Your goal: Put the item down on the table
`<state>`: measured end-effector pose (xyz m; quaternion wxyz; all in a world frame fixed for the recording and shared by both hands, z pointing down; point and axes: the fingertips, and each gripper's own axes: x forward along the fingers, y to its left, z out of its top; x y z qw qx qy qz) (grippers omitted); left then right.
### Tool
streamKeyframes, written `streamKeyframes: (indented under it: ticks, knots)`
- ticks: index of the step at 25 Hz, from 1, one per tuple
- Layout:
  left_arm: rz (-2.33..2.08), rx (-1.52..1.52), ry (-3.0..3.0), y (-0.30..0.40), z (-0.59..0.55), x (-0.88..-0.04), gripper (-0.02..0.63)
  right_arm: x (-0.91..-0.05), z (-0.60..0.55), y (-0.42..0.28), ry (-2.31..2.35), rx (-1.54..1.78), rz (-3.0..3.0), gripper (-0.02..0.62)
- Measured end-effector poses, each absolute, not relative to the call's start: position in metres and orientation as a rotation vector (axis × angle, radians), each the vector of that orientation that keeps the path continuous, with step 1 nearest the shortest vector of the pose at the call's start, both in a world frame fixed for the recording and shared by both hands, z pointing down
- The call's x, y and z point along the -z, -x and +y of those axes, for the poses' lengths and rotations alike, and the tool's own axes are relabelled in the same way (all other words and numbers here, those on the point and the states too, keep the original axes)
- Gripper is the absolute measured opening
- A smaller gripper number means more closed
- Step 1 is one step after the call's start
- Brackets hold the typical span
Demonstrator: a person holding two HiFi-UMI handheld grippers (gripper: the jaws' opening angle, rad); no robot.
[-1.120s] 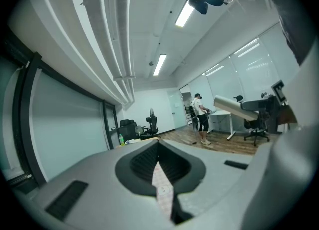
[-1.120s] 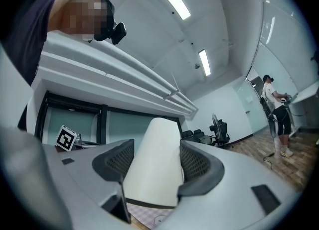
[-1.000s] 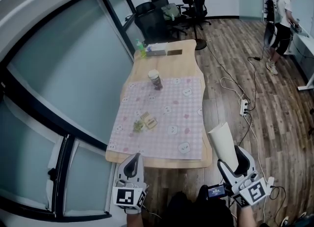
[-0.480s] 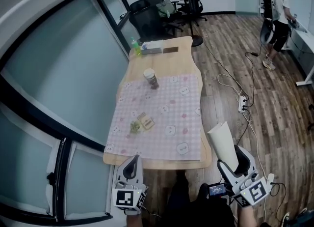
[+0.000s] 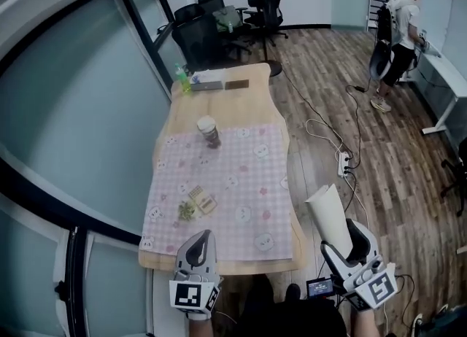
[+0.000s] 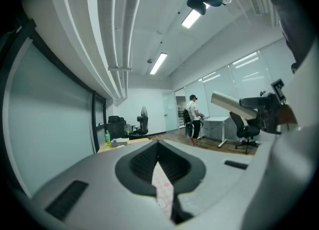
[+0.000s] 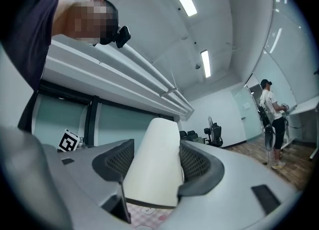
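1. Nearest the person, the left claw (image 5: 195, 249) is pinched together with nothing in it.
2. Beside it, the right claw (image 5: 349, 241) grips a white paper cup (image 5: 330, 215), raised over the floor just off the counter's (image 5: 241, 98) near right corner.
3. Farther on, the pink cloth (image 5: 233, 182) has open room. I judge nothing is set down yet: reaching over, lowering and letting go are all left to do.

**A room in an office**

This is an office. Black rolling chairs (image 5: 195, 31) stand past the end of a long wooden table (image 5: 248, 106). There is a big glass wall (image 5: 73, 109), a wood floor (image 5: 328, 73), a white desk (image 5: 441, 73) and long ceiling lights (image 6: 158, 63).
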<state>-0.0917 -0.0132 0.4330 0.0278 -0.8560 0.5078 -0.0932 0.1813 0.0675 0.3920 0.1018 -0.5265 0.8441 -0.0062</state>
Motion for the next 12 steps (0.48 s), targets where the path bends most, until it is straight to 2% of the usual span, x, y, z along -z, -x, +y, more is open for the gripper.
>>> streamKeyframes:
  ticks: [12]
  knots:
    - [1.586, 0.206, 2.724, 0.134, -0.109, -0.439, 0.0, -0.364, -0.033, -0.11, 1.545, 0.004, 2.543, 0.299]
